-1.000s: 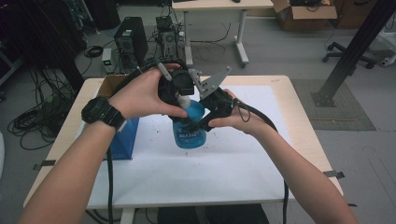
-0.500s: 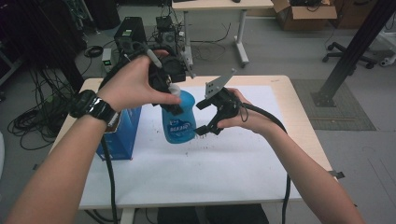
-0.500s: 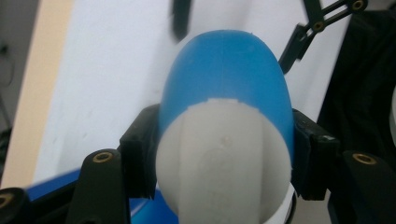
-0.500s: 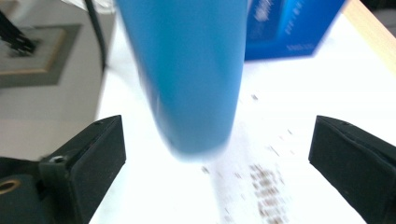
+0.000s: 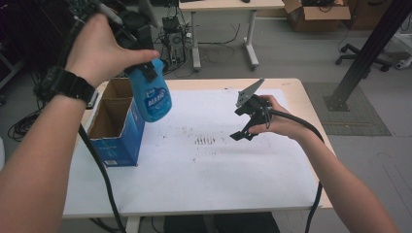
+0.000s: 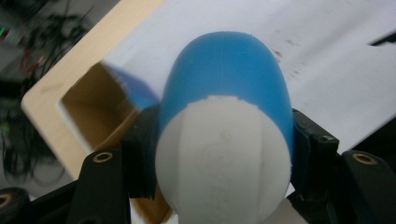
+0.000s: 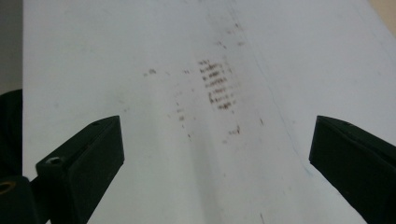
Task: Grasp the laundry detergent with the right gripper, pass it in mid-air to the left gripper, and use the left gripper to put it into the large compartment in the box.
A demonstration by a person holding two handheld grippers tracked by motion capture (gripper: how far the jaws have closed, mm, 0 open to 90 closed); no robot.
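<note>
- The left gripper (image 5: 141, 58) is clamped on a blue bottle (image 5: 154, 94) near its white cap end (image 6: 224, 158), and has lifted it off the table since a second ago.
- The bottle now hangs in the air at the far left, tilted, above the open cardboard box (image 5: 114, 127) with blue sides that stands on the left of the white sheet (image 5: 204, 179).
- The right gripper (image 5: 248, 121) has just let go: its jaws have swung wide apart, with nothing between them, and it sits right of centre over the stained patch (image 7: 217, 88).
- A second ago both grippers met at the bottle mid-table; now the left one carries it alone.
- Judging by this, the bottle is probably headed into the box, and lowering it comes next.
</note>
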